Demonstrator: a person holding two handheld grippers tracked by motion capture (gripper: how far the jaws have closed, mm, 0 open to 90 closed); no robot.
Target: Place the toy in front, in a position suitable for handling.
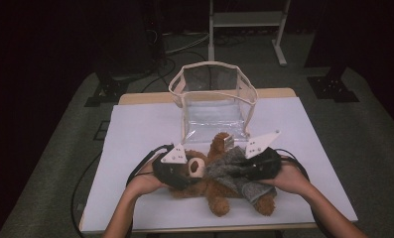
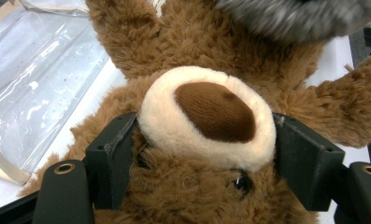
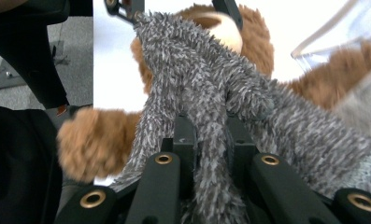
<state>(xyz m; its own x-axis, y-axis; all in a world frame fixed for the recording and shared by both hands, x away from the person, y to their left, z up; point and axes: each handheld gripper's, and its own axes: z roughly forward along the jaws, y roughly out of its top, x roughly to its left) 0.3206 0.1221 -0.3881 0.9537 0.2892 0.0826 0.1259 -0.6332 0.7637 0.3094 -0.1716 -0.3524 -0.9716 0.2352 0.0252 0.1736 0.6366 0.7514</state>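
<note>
Brown plush teddy bear [image 1: 219, 191] lies on its back near the front edge of the white table top [image 1: 135, 134], head at 9 o'clock, legs at 3–5 o'clock; long axis runs left-right across the table.

Left gripper [image 1: 177, 171] sits at the head. In the left gripper view its jaws stand partly apart and press the bear's head from both sides, cream muzzle [image 2: 206, 116] bulging between them. That's a grip on the head.

Right gripper [image 1: 259, 166] is over the torso. Right gripper view: jaws pinched nearly together on a fold of fuzzy grey knit garment [image 3: 211, 107], which drapes from the jaws toward the head.

Key relation: garment lies along the bear's axis, its free end at 9 o'clock from the right fingers, close to the left gripper. Looks like dressing the bear; pull direction would follow that axis.

Clear plastic bag with cream trim [image 1: 214, 99] stands open at 12 o'clock, just behind the bear's raised arm.
</note>
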